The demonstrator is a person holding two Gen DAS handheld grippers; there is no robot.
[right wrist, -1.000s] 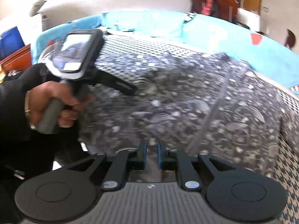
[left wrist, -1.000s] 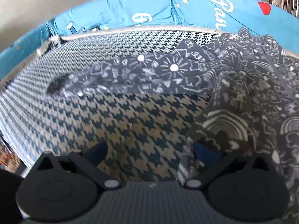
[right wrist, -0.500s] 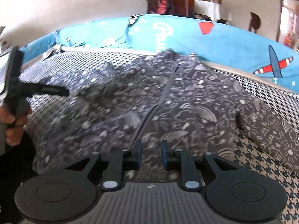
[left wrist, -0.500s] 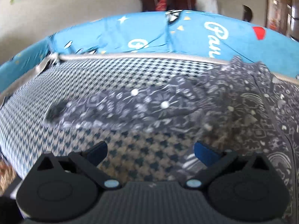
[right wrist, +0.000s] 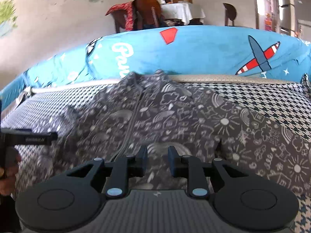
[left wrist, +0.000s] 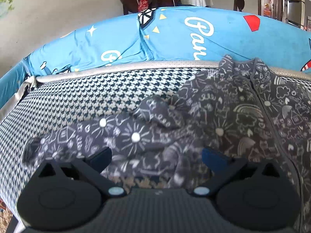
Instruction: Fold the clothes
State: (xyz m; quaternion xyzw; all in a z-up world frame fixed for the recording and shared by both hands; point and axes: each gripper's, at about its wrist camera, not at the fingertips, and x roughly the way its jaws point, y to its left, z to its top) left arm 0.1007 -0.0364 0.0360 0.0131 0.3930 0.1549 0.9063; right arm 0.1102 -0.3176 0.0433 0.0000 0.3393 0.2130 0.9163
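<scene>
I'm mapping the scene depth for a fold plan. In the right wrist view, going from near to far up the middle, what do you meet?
Right gripper, jaws slightly apart with nothing between them → grey doodle-print garment spread out → pale edge of the houndstooth surface → blue printed cushion → chairs by the wall.

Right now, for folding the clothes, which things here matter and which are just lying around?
For the job:
grey patterned jacket
left gripper, open
right gripper, open, nothing held

Just lying about:
blue printed cushions
houndstooth cover
chairs
</scene>
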